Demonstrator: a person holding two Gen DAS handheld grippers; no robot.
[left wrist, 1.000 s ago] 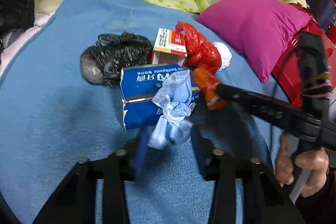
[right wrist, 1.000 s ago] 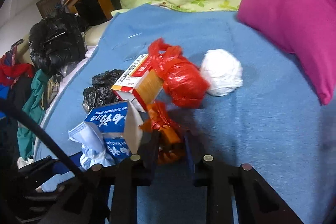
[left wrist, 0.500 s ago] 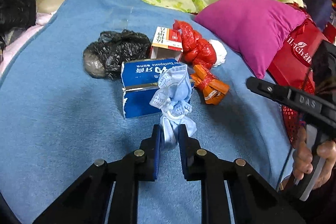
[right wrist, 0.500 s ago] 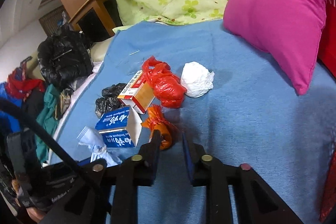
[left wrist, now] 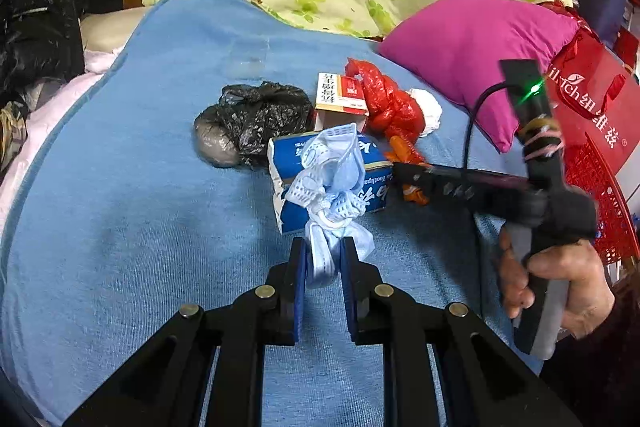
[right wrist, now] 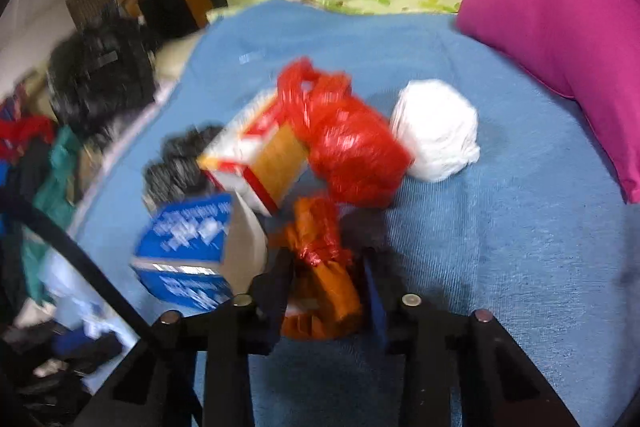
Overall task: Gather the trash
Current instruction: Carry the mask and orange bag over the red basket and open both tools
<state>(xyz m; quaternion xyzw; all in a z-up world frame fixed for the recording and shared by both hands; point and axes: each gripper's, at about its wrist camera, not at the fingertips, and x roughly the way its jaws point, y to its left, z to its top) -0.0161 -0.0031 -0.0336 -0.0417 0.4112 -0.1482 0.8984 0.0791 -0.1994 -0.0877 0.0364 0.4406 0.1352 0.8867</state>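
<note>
Both tools back at the pile — left tool [left wrist: 323, 259] still pinching mask [left wrist: 332, 183], right tool [right wrist: 326, 279] astride orange wrapper [right wrist: 320, 267]

Seven pieces of trash are lying on the blue blanket [left wrist: 120, 227]. Two are cardboard boxes: one blue toothpaste box [left wrist: 288, 163] and one red-and-white box [left wrist: 340, 95]. Four are tied or crumpled bundles: one black plastic bag [left wrist: 256, 119], one red plastic bag [left wrist: 394, 107], one orange wrapper [right wrist: 324, 267] and one white wad [right wrist: 436, 131]. One light-blue face mask [left wrist: 332, 179] is completing the count. Two handheld grippers are showing, four fingers in all. One magenta pillow [left wrist: 472, 47] and one red shopping bag [left wrist: 588, 99] are sitting alongside.
</note>
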